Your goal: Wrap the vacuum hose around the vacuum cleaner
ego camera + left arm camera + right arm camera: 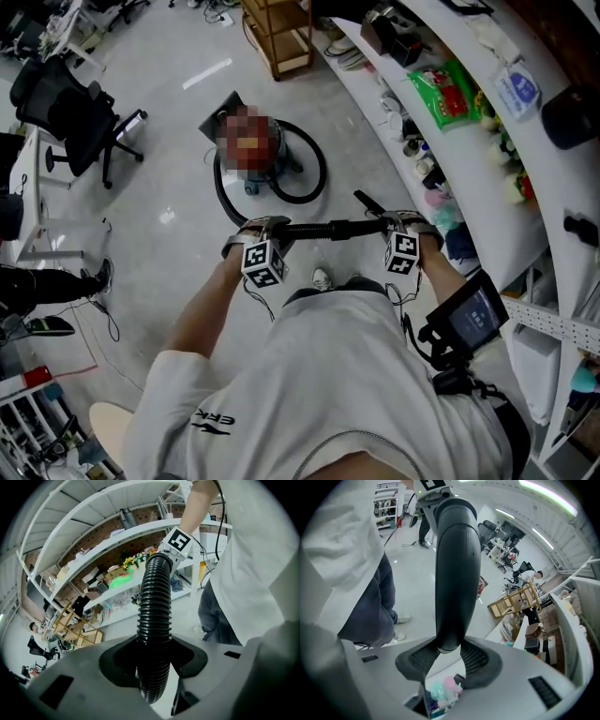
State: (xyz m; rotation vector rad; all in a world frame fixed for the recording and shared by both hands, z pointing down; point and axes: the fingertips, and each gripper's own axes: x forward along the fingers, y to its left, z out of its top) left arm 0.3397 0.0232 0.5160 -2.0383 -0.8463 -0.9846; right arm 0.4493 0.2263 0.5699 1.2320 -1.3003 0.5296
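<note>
Careful: your left hand-held gripper clamps the ribbed hose, your right hand-held gripper the smooth wand; tug hard and you could tip the vacuum cleaner.

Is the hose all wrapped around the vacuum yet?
Partly. One loop of the black ribbed hose already lies around the red vacuum cleaner on the floor. The left gripper clamps the ribbed part and the right gripper the smooth black tube. That held end is not wrapped yet.
</note>
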